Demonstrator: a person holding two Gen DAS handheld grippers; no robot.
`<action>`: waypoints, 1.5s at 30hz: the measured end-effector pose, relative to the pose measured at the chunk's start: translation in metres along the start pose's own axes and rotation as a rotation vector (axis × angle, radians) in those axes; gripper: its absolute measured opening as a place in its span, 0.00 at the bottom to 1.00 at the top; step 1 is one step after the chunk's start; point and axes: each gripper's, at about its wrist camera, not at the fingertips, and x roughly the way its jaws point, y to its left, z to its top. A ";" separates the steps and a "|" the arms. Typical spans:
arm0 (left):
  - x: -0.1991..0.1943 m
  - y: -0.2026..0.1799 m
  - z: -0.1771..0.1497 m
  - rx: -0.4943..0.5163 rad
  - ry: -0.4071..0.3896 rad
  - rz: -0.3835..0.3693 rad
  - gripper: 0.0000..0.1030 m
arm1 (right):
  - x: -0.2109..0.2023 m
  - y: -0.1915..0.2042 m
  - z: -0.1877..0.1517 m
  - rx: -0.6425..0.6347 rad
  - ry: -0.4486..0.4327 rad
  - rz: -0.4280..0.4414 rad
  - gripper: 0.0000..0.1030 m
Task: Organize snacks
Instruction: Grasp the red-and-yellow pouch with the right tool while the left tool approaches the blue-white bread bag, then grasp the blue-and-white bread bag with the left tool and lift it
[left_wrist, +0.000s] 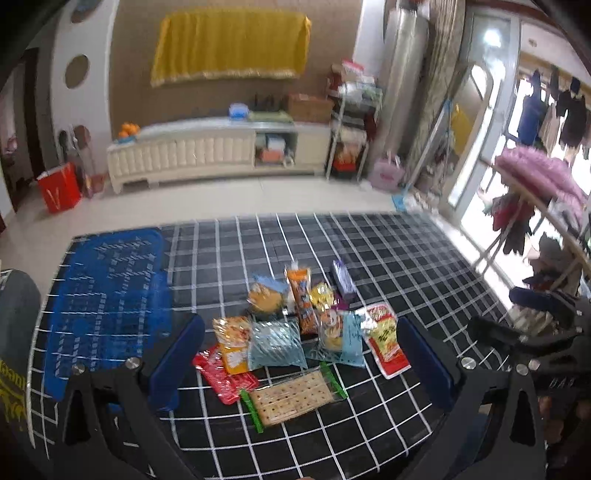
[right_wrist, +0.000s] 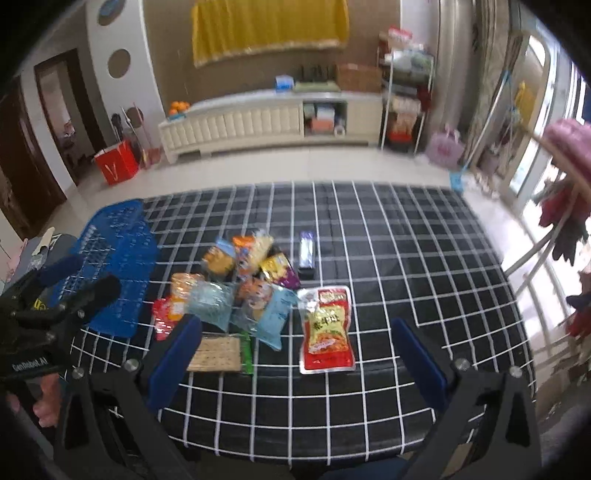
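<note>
Over on the left sits the blue basket (left_wrist: 107, 306) on the black grid tablecloth (left_wrist: 388, 251), well apart from nothing much, just beside the snack pile (left_wrist: 295, 325), and the left gripper (left_wrist: 301, 363) hangs wide open above the cracker pack (left_wrist: 291, 397), gripping nothing. Moving right, the red-and-yellow pouch (right_wrist: 327, 328) lies flat at the pile's right edge, with a purple pack (right_wrist: 306, 251) behind it. The right gripper (right_wrist: 297, 358) hovers near that pouch, spread wide, empty too.
</note>
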 end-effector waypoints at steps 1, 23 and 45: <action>0.010 0.000 0.000 0.004 0.021 0.002 1.00 | 0.014 -0.004 0.001 -0.007 0.021 -0.011 1.00; 0.163 -0.007 -0.042 0.052 0.348 0.018 1.00 | 0.179 -0.039 -0.029 -0.060 0.368 -0.050 0.89; 0.151 -0.035 -0.034 0.142 0.345 0.004 1.00 | 0.057 -0.071 -0.061 0.113 0.127 -0.023 0.41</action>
